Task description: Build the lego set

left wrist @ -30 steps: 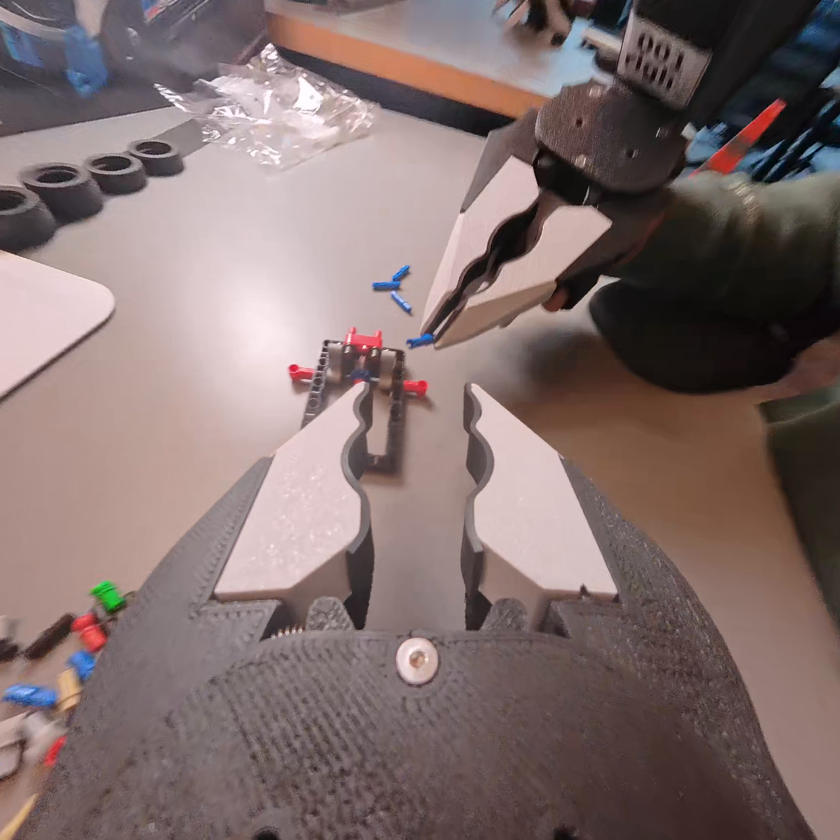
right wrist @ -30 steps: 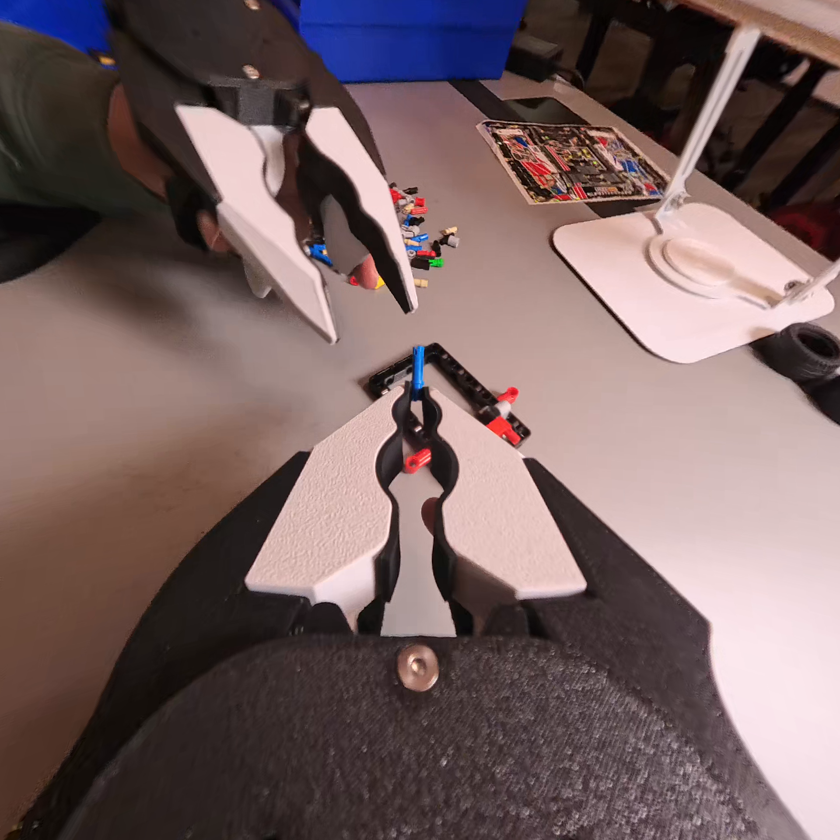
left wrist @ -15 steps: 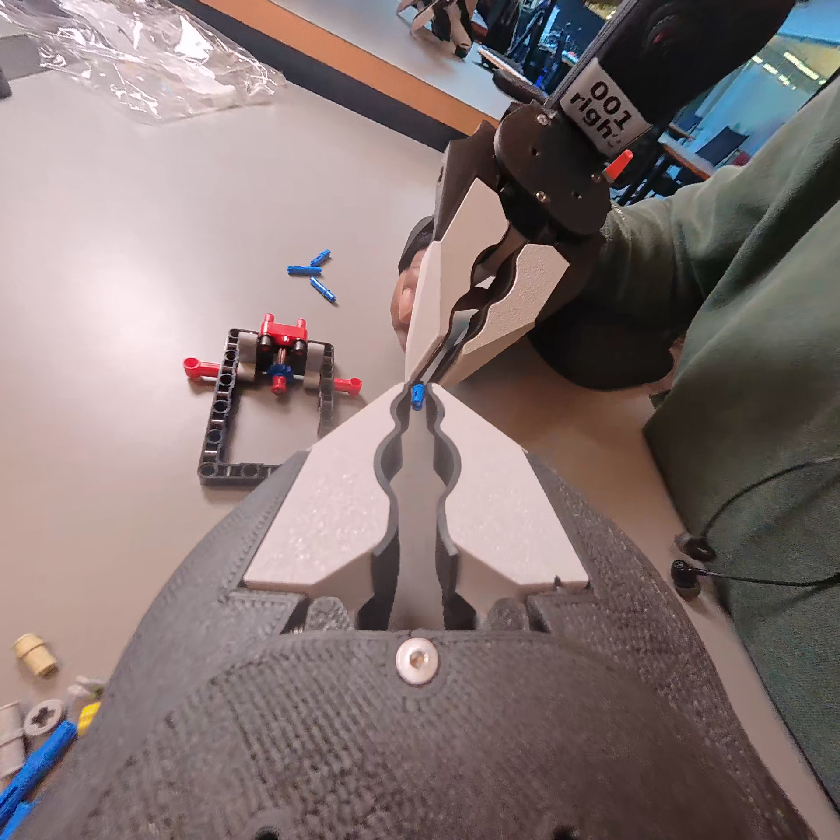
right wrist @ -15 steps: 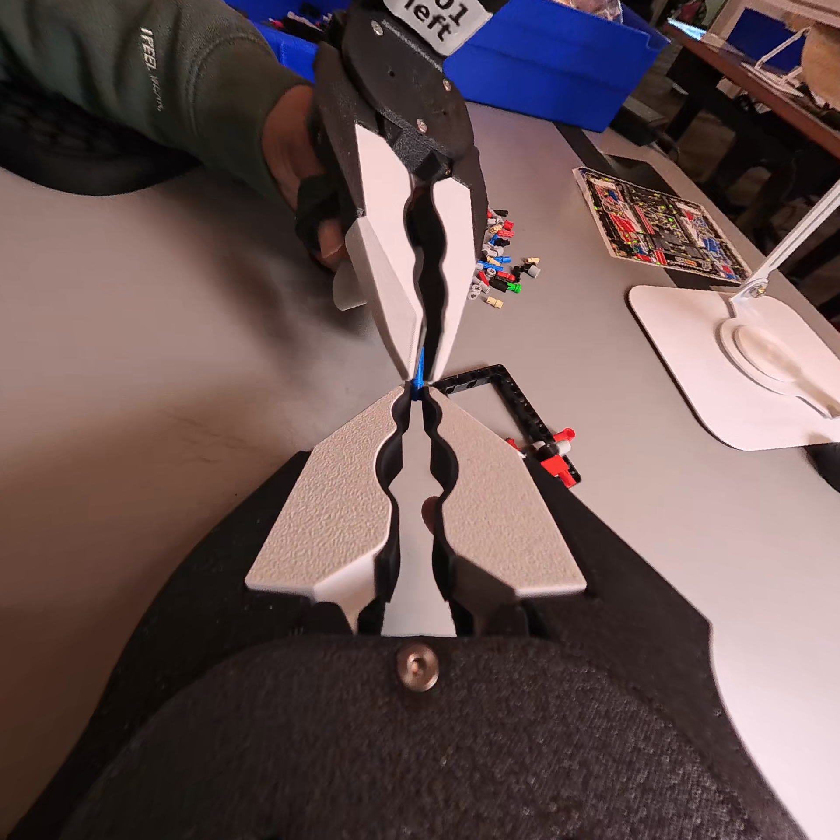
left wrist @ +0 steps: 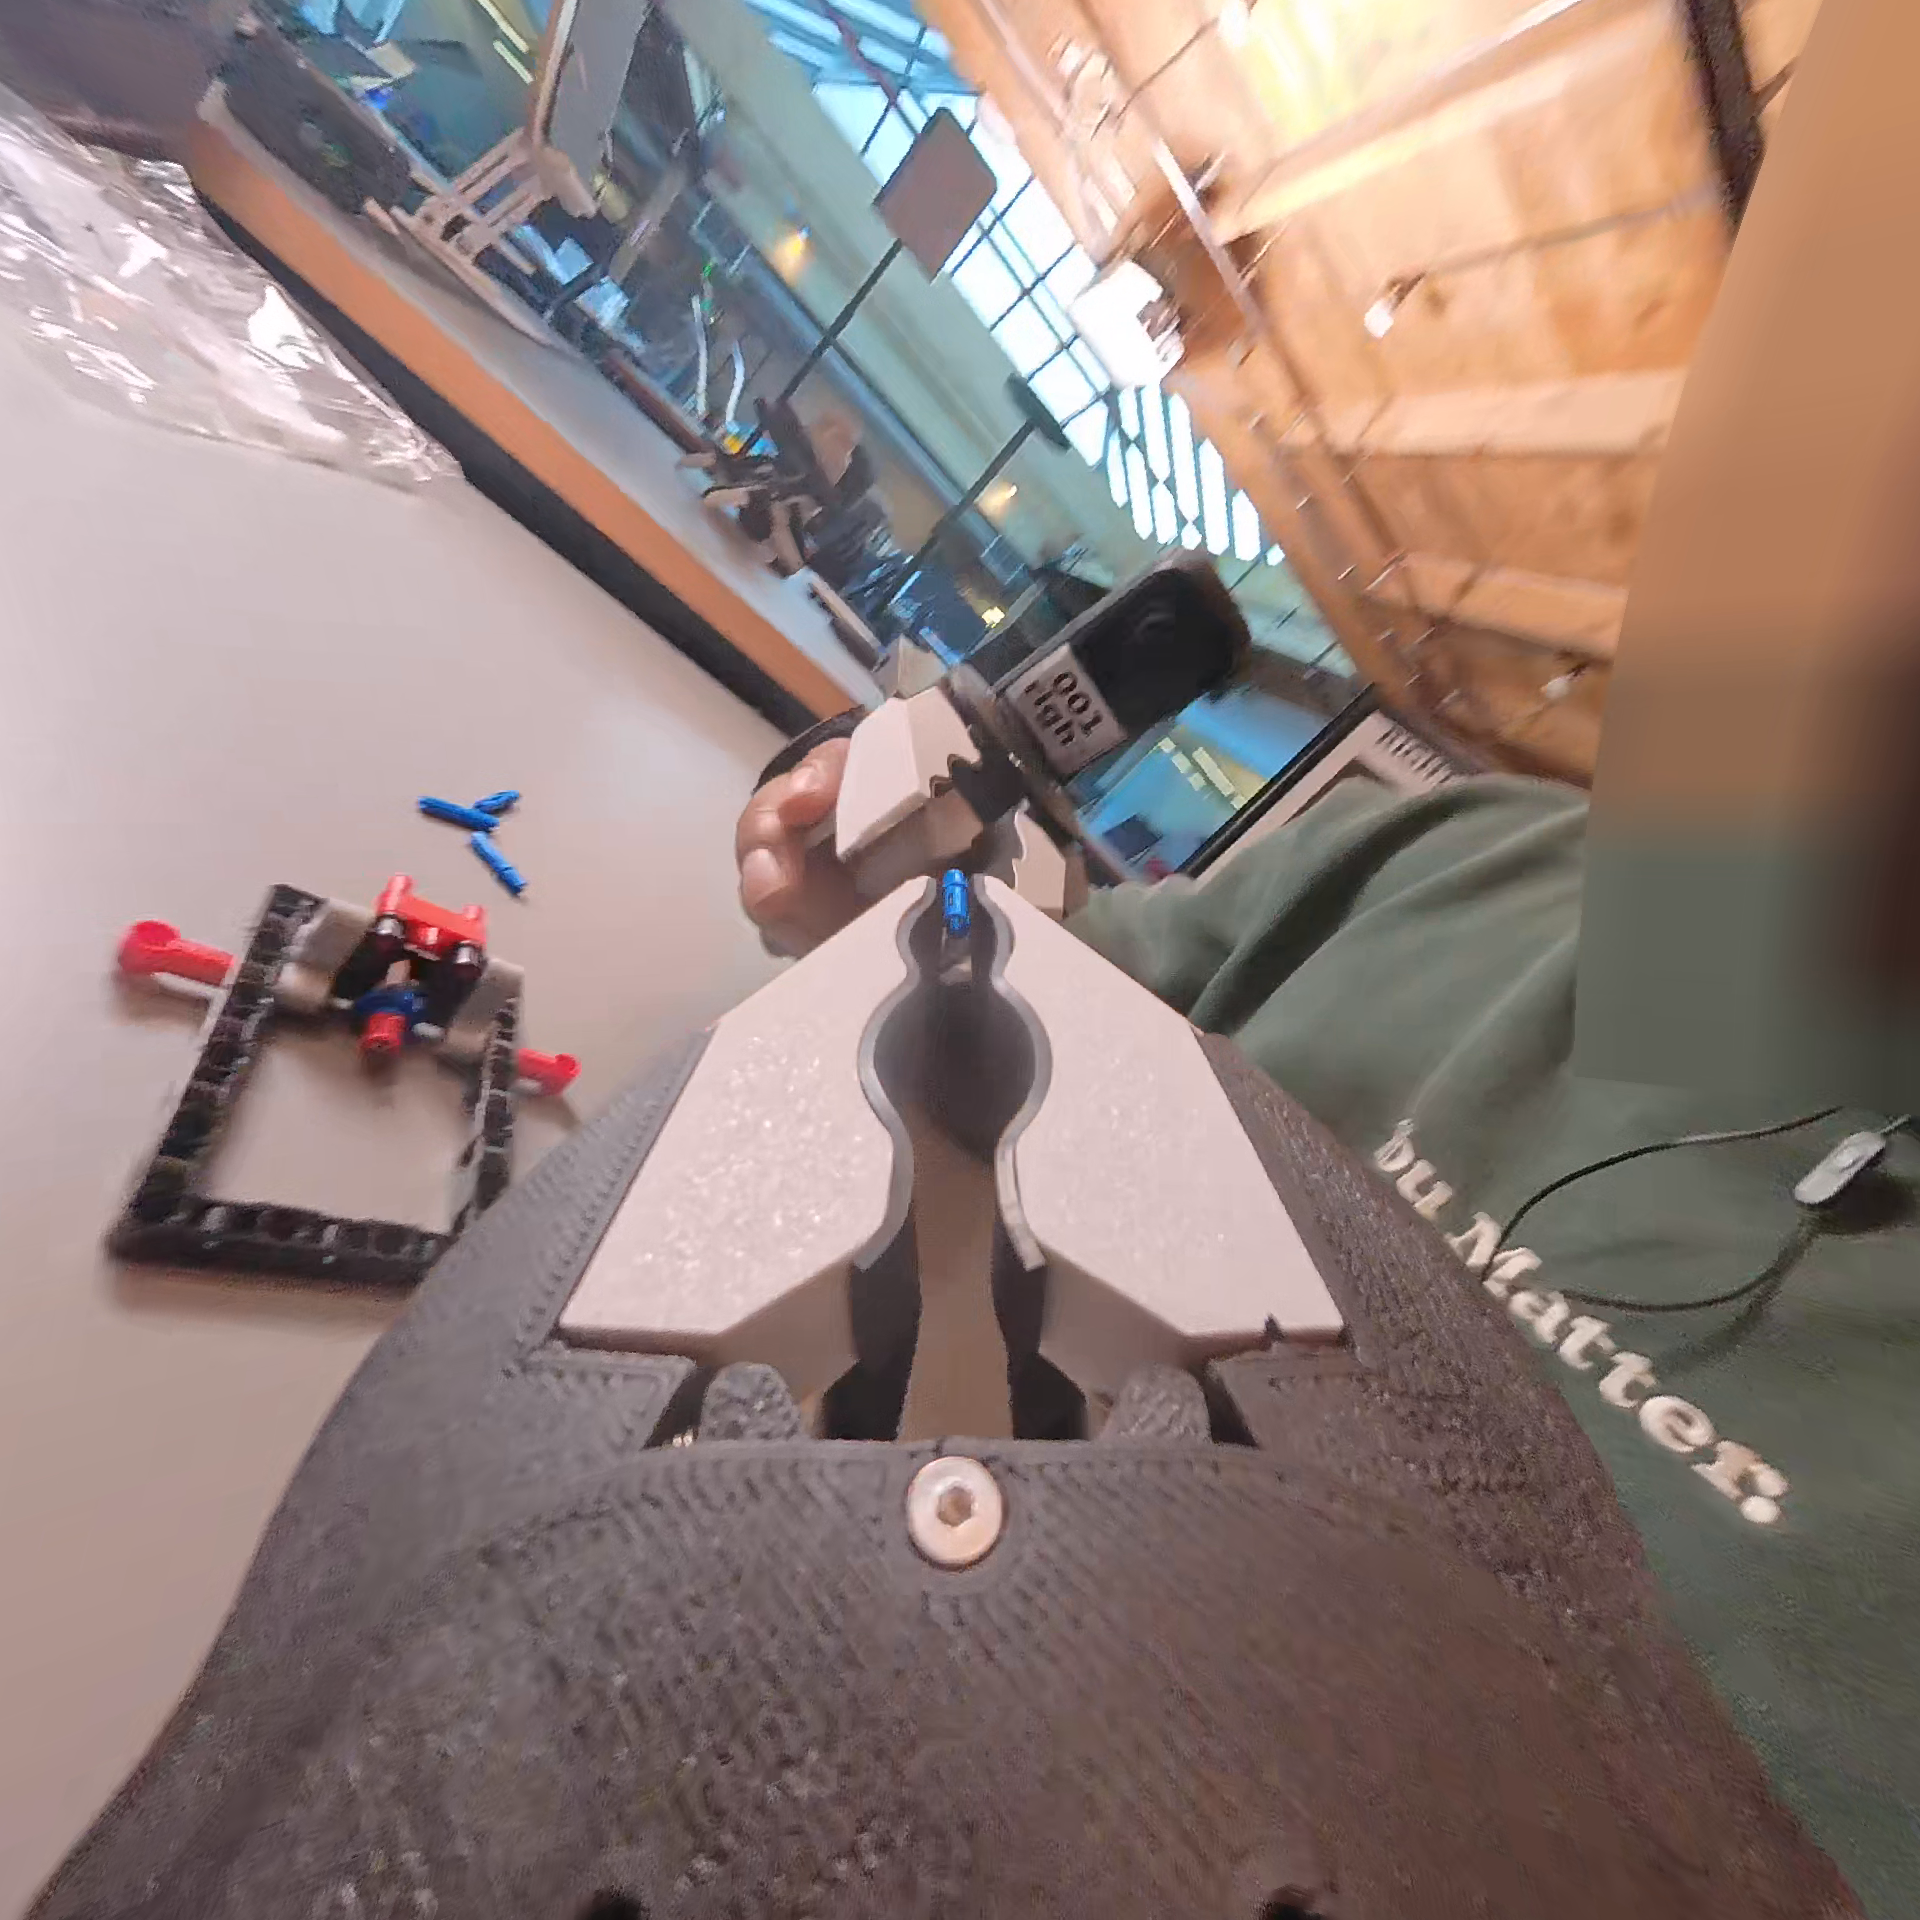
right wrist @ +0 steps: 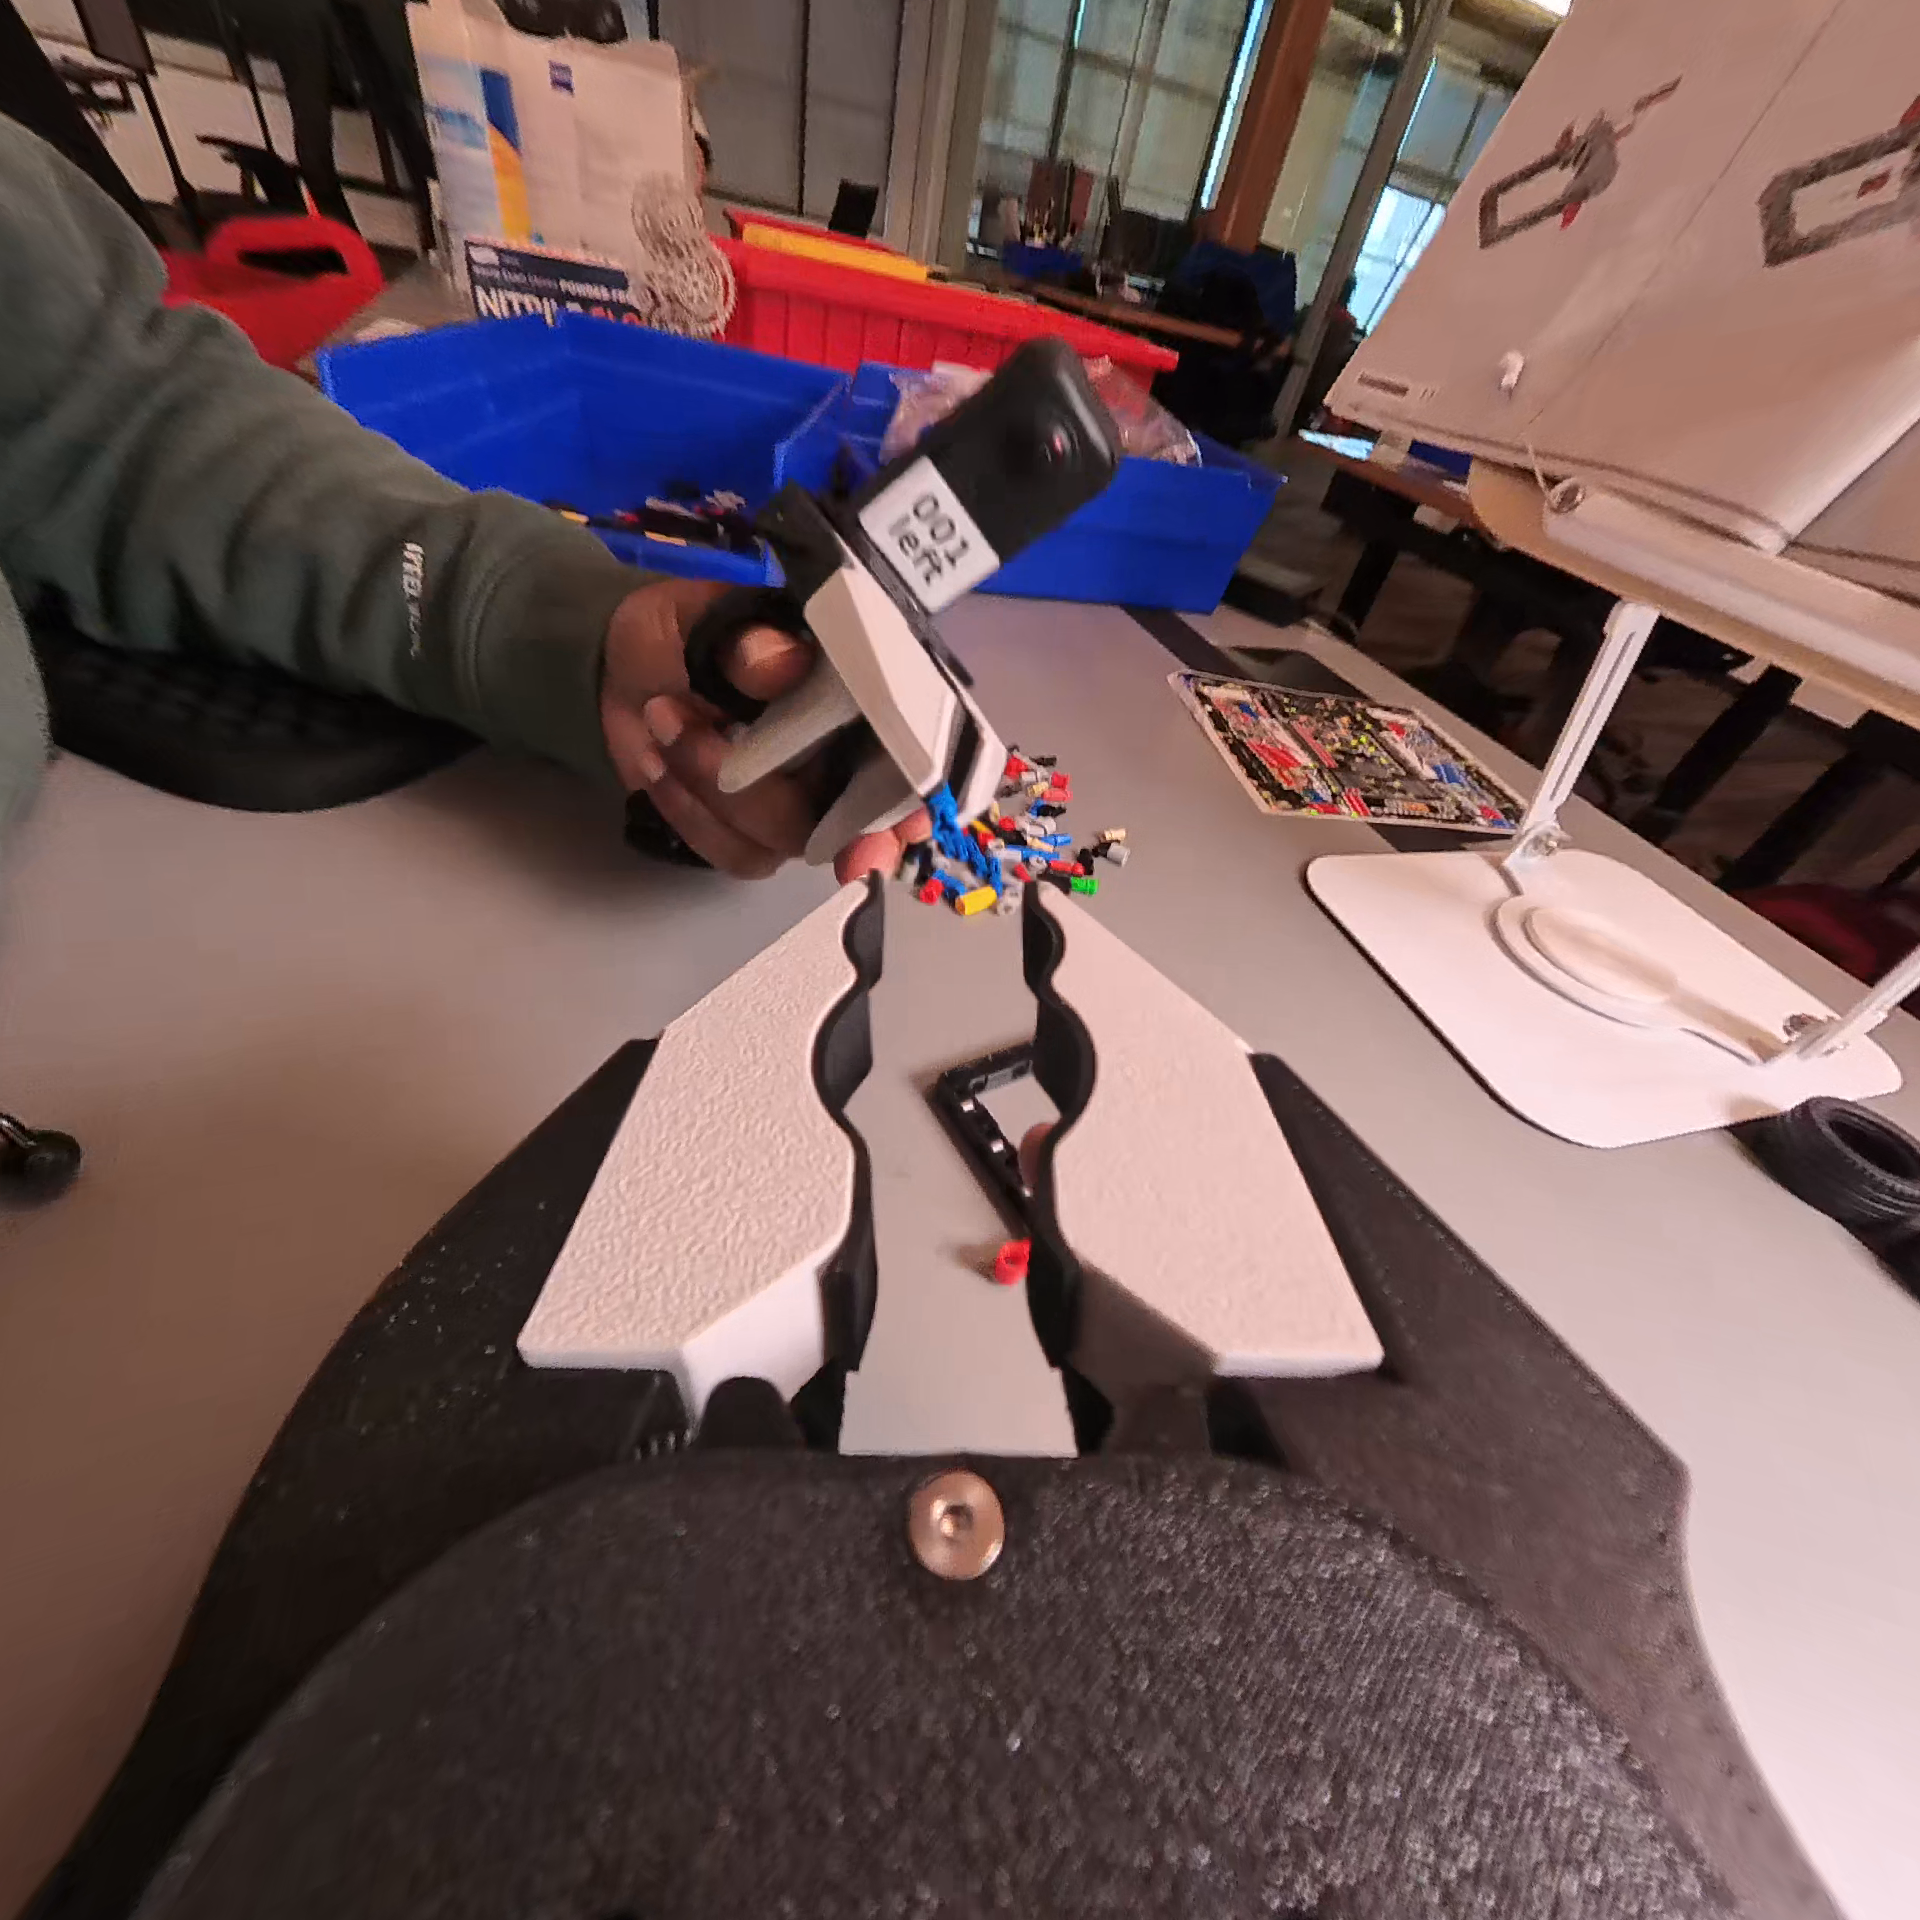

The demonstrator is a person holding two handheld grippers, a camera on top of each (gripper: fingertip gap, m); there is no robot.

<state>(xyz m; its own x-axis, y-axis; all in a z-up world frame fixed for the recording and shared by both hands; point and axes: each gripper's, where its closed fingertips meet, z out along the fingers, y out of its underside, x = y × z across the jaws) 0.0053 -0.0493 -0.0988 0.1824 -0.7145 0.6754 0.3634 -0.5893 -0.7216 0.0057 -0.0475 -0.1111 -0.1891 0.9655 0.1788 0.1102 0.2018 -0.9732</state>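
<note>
the left gripper [left wrist: 954, 914] pinches a blue pin [left wrist: 953, 902] at its fingertips, raised right of the black frame [left wrist: 312, 1081]; the right gripper [right wrist: 951, 894] is parted, empty, above that frame.

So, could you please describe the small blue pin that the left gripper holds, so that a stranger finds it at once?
In the left wrist view, start from the black frame lying on the grey table, then move right to the left gripper. The blue pin is pinched upright at its tips. Unlike the three loose blue pins on the table beyond the frame, it is lifted off the surface.
</note>
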